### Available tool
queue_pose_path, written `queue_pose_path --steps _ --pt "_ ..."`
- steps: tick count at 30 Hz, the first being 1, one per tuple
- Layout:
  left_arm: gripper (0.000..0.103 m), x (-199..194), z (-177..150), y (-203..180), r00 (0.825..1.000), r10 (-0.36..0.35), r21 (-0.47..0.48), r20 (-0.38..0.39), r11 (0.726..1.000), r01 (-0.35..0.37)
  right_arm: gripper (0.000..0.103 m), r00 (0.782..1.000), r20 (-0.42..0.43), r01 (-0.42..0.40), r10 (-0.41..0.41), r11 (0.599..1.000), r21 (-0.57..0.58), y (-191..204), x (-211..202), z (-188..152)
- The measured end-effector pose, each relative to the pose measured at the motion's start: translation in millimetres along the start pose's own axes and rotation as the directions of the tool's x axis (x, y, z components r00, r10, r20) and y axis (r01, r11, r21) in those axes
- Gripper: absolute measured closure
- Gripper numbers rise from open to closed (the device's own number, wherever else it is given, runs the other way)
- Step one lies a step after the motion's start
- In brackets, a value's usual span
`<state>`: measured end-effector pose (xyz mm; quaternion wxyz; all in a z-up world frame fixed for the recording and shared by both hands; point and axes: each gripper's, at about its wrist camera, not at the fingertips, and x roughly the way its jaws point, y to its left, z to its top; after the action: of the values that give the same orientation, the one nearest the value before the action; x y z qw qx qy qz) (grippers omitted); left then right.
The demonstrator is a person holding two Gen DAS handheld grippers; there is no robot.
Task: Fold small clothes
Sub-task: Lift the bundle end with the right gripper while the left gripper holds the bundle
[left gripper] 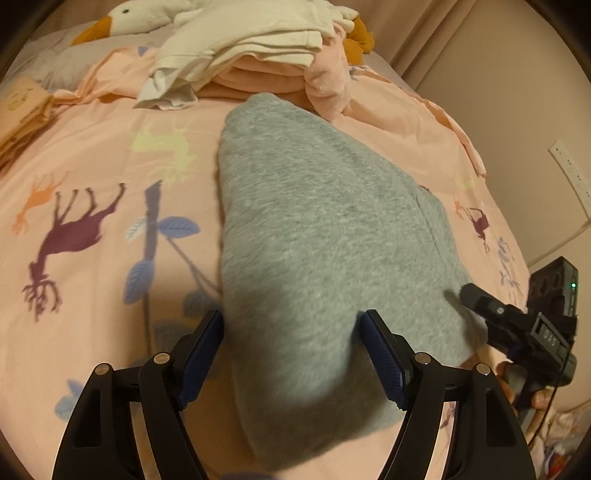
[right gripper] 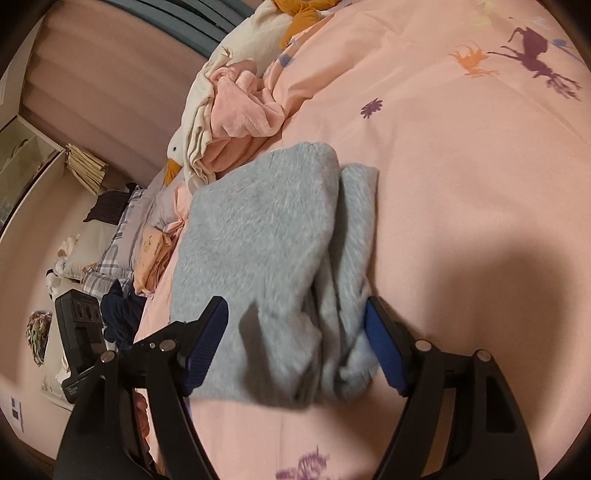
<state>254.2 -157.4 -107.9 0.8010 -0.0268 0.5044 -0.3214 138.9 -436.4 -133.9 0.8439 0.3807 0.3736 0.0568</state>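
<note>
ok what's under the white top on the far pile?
Under the white top lie folded pink garments, resting on the pink bedcover. Anything deeper in the pile is covered.

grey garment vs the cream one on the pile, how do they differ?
Colour: the grey garment is fuzzy grey; the cream garment is smooth off-white.
Pose: grey lies folded flat, alone on the bedspread; cream is rumpled on top of pink clothes.
Position: grey sits between the open fingers of the left gripper and right gripper; cream lies beyond, by the goose plush.
Both rest on the bed.
</note>
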Motion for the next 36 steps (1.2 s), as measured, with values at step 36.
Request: queue_pose_path --steps 36 --pt "0.009 28.6 10.9 -6.7 0.999 -0.032 0.004 -0.005 0.999 0.032 0.037 1.0 0.025 0.0 0.004 0.989 -0.15 20.6 42.1 14.7"
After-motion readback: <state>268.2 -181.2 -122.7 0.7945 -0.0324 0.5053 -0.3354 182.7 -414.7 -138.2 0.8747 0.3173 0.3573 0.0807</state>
